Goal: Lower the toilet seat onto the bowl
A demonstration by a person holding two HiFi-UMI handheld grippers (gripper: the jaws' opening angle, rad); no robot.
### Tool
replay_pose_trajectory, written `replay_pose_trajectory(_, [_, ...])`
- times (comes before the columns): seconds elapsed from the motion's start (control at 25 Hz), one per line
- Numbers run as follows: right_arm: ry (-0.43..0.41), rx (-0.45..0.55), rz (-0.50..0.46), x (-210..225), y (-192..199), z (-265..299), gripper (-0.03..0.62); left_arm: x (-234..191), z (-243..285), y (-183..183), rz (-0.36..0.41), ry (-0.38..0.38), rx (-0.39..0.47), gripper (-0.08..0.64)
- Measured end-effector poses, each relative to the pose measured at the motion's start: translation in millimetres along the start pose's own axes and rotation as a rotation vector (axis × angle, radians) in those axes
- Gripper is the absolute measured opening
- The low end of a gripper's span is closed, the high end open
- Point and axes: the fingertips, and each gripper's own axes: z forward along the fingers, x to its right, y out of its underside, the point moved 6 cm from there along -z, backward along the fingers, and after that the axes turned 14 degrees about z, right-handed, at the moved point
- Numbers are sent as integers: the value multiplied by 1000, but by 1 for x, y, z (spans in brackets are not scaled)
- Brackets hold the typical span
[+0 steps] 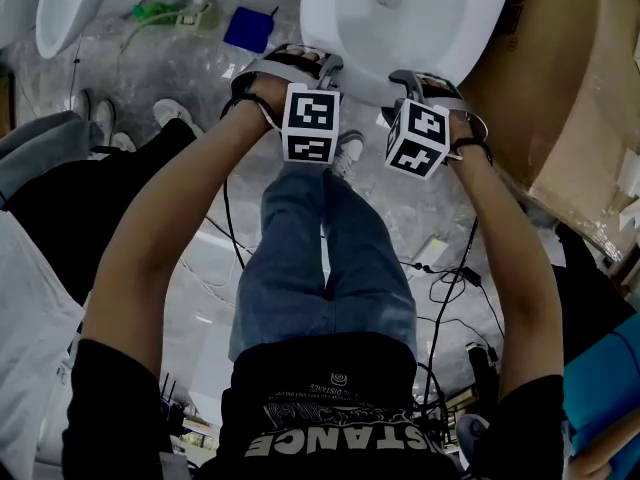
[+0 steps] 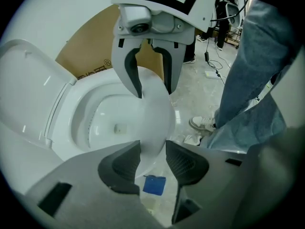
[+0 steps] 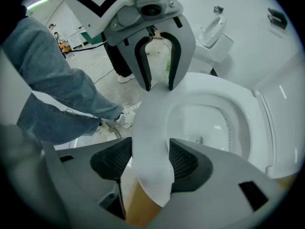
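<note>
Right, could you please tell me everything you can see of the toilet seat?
The toilet seat is glossy white, hard plastic by its look, a smooth ring around the opening of the bowl. Its front edge sits clamped in both grippers, the left gripper and the right gripper facing each other along it. The lid stands raised behind it. Whether it rests fully on the bowl cannot be told.

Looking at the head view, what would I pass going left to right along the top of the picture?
A white fixture → green cord → blue square pad → toilet → cardboard.
</note>
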Motion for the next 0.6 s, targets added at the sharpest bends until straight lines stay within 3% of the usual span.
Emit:
replay_pose_trajectory(0.2, [-20, 50, 126, 1, -2, -10, 247, 0, -4, -2, -56, 8, -5, 172])
replay_pose_trajectory(0.36, [-55, 140, 312, 3, -8, -29, 247, -8, -20, -13, -165, -24, 28, 141])
replay_pose_trajectory(0.6, [-36, 264, 524, 12, -23, -74, 245, -31, -62, -26, -342, -98, 84, 110])
